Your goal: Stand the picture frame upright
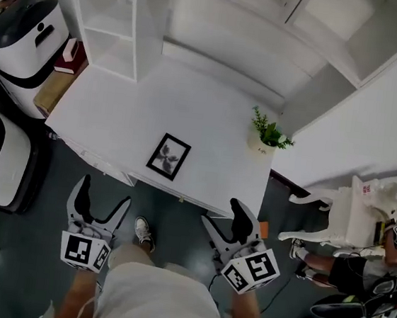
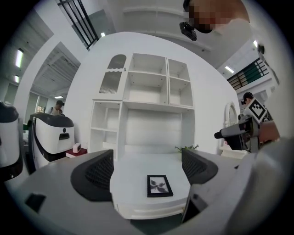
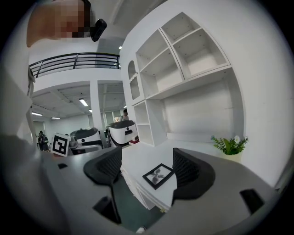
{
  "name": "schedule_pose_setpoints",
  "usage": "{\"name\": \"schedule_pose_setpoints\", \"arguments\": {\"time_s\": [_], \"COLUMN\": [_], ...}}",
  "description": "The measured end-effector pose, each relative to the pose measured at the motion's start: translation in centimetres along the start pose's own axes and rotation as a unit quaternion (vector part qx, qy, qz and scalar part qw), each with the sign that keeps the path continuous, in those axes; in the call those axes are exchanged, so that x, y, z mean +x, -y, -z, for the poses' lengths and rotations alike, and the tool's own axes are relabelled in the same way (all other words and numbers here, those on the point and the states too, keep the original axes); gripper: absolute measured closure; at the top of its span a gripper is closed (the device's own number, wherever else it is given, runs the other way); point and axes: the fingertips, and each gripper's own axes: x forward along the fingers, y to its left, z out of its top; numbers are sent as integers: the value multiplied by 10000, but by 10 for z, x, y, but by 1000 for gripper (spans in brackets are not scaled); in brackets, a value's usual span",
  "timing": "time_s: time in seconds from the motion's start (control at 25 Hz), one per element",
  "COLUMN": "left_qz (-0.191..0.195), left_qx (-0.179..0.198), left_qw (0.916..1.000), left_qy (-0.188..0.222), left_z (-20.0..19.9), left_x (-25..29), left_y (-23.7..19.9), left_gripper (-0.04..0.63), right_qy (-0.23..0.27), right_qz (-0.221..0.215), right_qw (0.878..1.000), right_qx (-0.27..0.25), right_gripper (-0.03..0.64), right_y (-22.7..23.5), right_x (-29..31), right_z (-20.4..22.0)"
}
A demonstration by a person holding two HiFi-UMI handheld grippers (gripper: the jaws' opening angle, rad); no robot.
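Seen from above, a person stands at the front of a white bench (image 1: 111, 113) with a gripper in each hand, both held over the dark floor (image 1: 176, 227) just short of the bench edge. The left gripper (image 1: 103, 197) has its jaws wide apart with nothing between them. The right gripper (image 1: 222, 218) is also spread open and empty. Neither touches the bench or anything on it. A shoe (image 1: 144, 233) shows on the floor between the two grippers. Just past them, near the bench's front edge and roughly midway between the two grippers, the picture frame (image 1: 169, 156) lies flat on its back, face up. It has a black border and a dark leafy print on white. Further back, at the right side of the bench, a small green plant (image 1: 267, 135) stands in a white pot, well apart from the frame. Beyond that, white shelves (image 1: 107, 23) rise along the back of the bench.
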Motion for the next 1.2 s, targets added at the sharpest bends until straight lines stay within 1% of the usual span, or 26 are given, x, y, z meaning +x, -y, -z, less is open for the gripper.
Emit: {"name": "schedule_pose_setpoints", "arguments": {"time_s": [0.2, 0.32, 0.4, 0.52, 0.64, 0.72, 0.76, 0.84, 0.88, 0.96, 1.04, 1.12, 1.2], "left_qz": [332, 498, 583, 681, 782, 975, 1109, 1381, 1488, 1604, 1697, 1838, 1971], "left_qx": [-11, 34, -27, -61, -94, -87, -117, -289, -368, -372, -332, -332, -268], "left_qw": [9994, 9986, 9980, 9965, 9949, 9924, 9898, 9809, 9754, 9672, 9614, 9553, 9504], "left_qy": [-95, -193, -257, -487, -625, -744, -882, -1341, -1586, -1934, -2141, -2291, -2390], "left_z": [1, 6, 14, 24, 35, 51, 64, 95, 110, 135, 153, 165, 174], "left_x": [65, 96, 114, 135, 163, 183, 191, 199, 202, 209, 214, 220, 228], "left_y": [-31, -34, -33, -25, -19, -12, -7, 2, 6, 9, 9, 9, 8], "left_gripper": [147, 147, 147, 147, 147, 147, 149, 162, 185, 204, 226, 281, 311], "right_qy": [-217, -457, -557, -677, -768, -875, -980, -1287, -1461, -1771, -2004, -2190, -2314], "right_qz": [390, 564, 596, 493, 287, 94, -14, -157, -159, -71, 16, 101, 196], "right_qw": [9984, 9958, 9945, 9935, 9914, 9885, 9866, 9808, 9772, 9694, 9625, 9574, 9541], "right_qx": [340, 558, 650, 769, 1022, 1228, 1308, 1454, 1535, 1699, 1828, 1881, 1892], "right_gripper": [275, 275, 275, 275, 278, 284, 285, 288, 288, 288, 288, 288, 295], "right_y": [23, 40, 52, 67, 86, 97, 100, 103, 105, 113, 117, 120, 125], "right_x": [46, 61, 71, 88, 113, 134, 145, 164, 173, 190, 203, 211, 218], "right_z": [-9, -2, 0, 4, 13, 23, 31, 54, 67, 93, 116, 136, 153]}}
